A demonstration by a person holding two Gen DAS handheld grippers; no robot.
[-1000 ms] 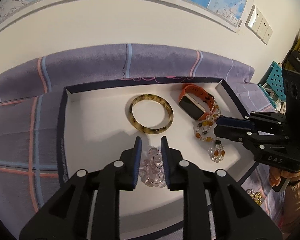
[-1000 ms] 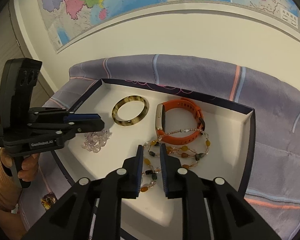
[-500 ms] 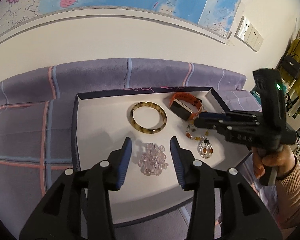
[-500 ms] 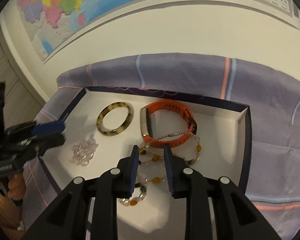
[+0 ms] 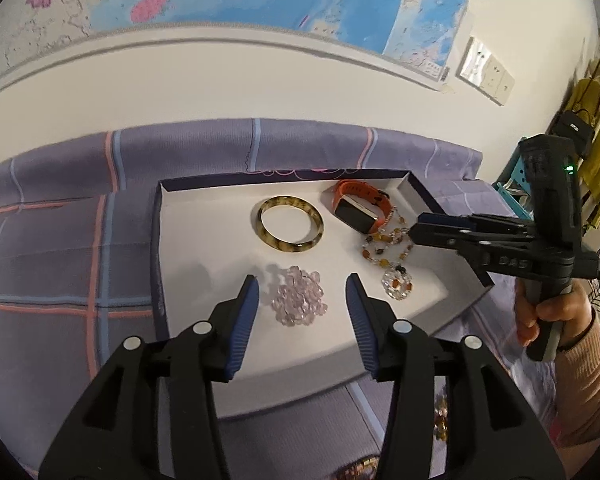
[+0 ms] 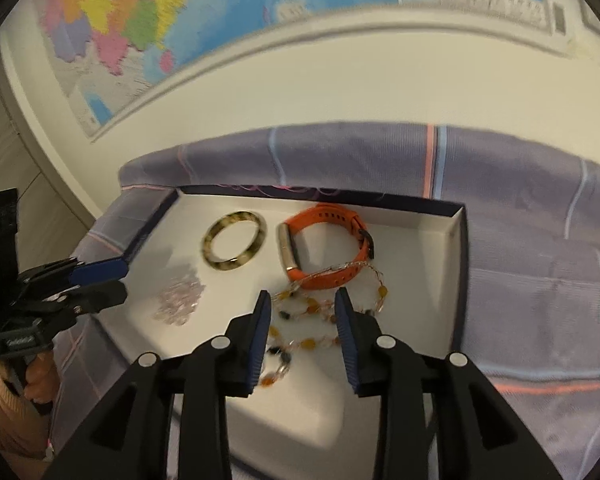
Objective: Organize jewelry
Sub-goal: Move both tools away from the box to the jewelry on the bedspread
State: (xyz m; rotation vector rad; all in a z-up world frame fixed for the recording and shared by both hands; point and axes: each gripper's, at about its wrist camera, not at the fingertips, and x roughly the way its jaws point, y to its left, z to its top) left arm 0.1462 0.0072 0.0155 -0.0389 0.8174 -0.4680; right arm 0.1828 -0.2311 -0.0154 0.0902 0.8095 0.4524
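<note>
**Left wrist view: both claws spread above a filled box lid**

Left wrist view shows the left claw point(image 5: 302, 292) spread wide and holding nothing, with the clear bead bracelet point(image 5: 299, 301) lying on the white floor of the shallow box point(image 5: 204, 196) in line between its blue pads. Farther in lie the tortoiseshell bangle point(image 5: 291, 225) and the orange watch point(image 5: 362, 206), side by side but apart. The amber bead strand point(image 5: 388, 252) trails from the watch toward the near right corner, and the right claw point(image 5: 414, 232) reaches in over it.

From the right wrist view, the right claw point(image 6: 302, 316) is likewise spread and empty, poised above the amber bead strand point(image 6: 320, 312), which loops across the strap of the orange watch point(image 6: 324, 248). The picture is blurred, so whether any pad touches a bead cannot be told.

The step in hand looks like tidying pieces already inside the box, which sits on a purple checked cloth point(image 5: 60, 248). To do it well, I would tackle the strand first: come down on one bead cluster away from the watch strap, close gently, and lift slowly so the chain draws off the strap instead of dragging the watch. Loose beads are likely to slip from smooth pads, so pinch where several bunch together. Keep the left claw clear of the clear beads until the right one is out.
</note>
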